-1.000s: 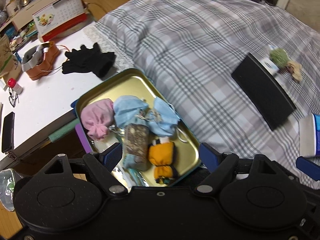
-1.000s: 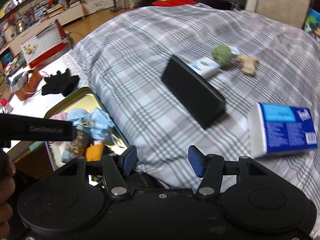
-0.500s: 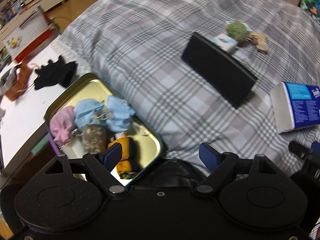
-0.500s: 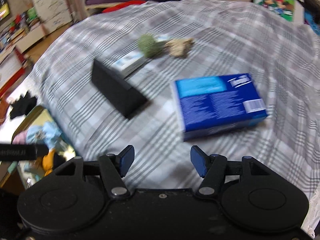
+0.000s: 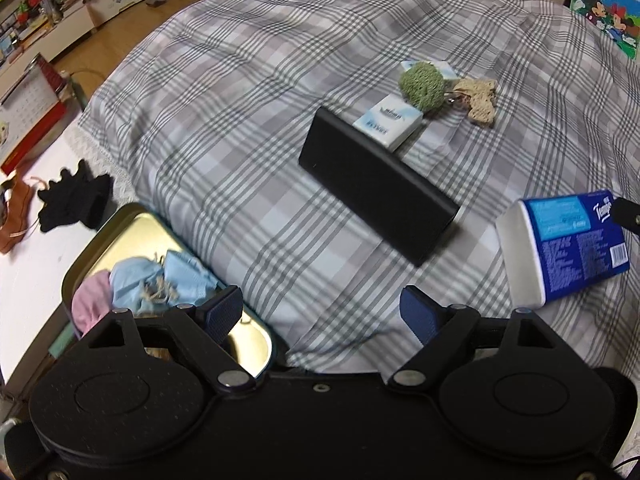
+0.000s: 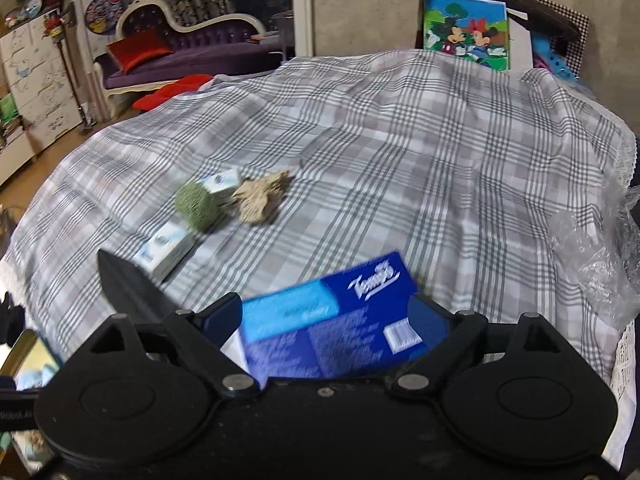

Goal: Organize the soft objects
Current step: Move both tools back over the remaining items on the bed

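Observation:
A gold tin tray [image 5: 132,232] at the plaid bed's left edge holds a pink cloth bundle [image 5: 90,300] and light blue cloths [image 5: 160,276]. My left gripper [image 5: 322,312] is open and empty above the bed beside the tray. A green fuzzy ball [image 5: 422,86] [image 6: 198,206] and a beige knitted piece [image 5: 480,98] [image 6: 260,198] lie far on the bed. My right gripper [image 6: 326,318] is open, its fingers on either side of a blue tissue pack [image 6: 324,328] [image 5: 568,244]; contact is unclear.
A black rectangular case [image 5: 378,184] and a small white-blue packet [image 5: 388,120] lie mid-bed. A black glove [image 5: 74,196] and a brown strap [image 5: 14,212] lie on the white table at left. Clear plastic wrap [image 6: 596,248] sits at the bed's right edge.
Both grippers have swung right, away from the tray and across the bed. The right gripper has closed in on the blue tissue pack, which now sits between its fingers.

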A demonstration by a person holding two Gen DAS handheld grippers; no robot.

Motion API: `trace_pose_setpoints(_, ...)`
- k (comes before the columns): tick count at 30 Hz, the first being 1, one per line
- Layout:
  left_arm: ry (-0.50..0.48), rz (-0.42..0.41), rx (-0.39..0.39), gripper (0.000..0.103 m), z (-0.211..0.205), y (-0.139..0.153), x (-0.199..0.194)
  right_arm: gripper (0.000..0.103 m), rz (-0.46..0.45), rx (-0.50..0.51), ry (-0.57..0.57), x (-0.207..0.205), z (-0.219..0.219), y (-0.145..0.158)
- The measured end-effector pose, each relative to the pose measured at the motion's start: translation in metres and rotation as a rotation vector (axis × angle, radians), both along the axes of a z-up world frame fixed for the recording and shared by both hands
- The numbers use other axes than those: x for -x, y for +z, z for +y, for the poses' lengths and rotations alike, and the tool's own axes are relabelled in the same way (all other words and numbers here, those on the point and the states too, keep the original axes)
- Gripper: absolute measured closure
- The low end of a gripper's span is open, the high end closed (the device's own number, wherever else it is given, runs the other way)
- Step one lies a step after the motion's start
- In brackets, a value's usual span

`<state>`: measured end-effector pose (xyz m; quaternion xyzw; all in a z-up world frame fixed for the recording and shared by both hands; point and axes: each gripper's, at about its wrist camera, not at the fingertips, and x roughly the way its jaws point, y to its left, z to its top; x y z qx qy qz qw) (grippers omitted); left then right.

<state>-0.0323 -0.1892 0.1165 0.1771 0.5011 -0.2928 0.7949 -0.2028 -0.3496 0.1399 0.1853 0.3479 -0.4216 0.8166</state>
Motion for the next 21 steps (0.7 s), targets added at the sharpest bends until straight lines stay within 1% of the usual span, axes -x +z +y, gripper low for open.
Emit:
trace_pose_setpoints(7,-0.017,-0.014,0.018,0.021,-0.027,0.008,-0.016,0.014,0.009,0.009,-0.042,-0.021,-0.036,0.006)
trace_pose_setpoints(14,-0.041,-0.026,0.005,0.021,-0.053,0.012,-0.031,0.014,0.0,0.007,-0.093,-0.044,-0.072,0.021)
trace_pose_setpoints(18,-0.048,-0.025,0.006,0.02,-0.069,0.013,-0.043,0.014,-0.004,0.003,-0.115,-0.062,-0.093,0.028)
trace_pose_setpoints(21,-0.046,-0.021,0.006,0.02,-0.08,0.014,-0.054,0.014,0.014,0.006,-0.117,-0.079,-0.106,0.027)
